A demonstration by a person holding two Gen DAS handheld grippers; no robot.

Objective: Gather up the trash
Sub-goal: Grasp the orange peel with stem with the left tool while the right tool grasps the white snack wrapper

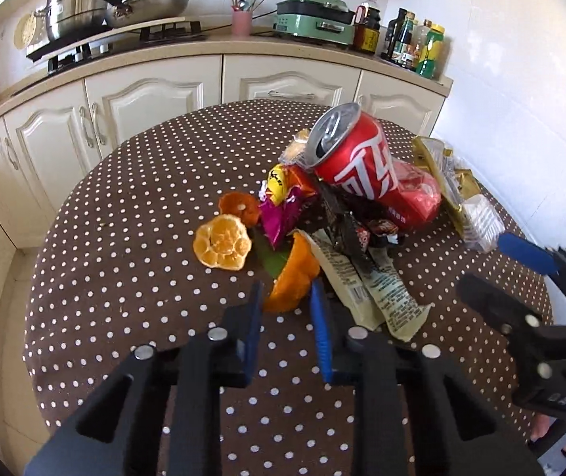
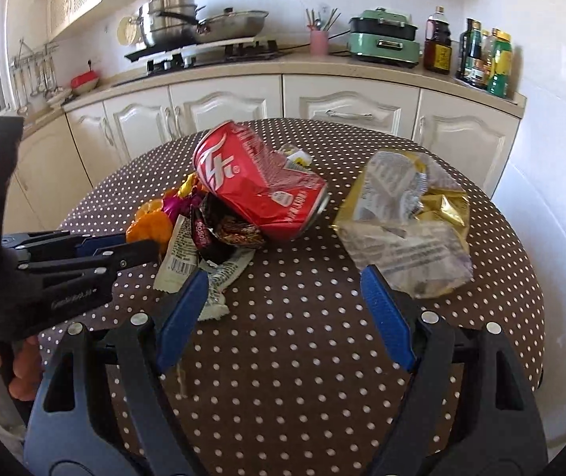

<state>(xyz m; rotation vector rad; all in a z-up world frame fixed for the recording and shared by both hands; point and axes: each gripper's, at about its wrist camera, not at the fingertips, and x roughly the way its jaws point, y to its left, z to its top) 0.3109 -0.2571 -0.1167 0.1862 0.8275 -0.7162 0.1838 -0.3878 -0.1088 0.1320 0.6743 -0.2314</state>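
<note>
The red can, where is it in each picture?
Left wrist view: the red can lies tipped on the trash pile, right of centre, its silver top facing the camera.
Right wrist view: the red can sits near the middle, its base toward the camera.
Shared landmark: the pink cup on the counter.

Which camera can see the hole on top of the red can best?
The left wrist view: the red can turns its silver top and opening toward that camera. The right wrist view shows the red can from its side and bottom rim, so its top is hidden.
</note>
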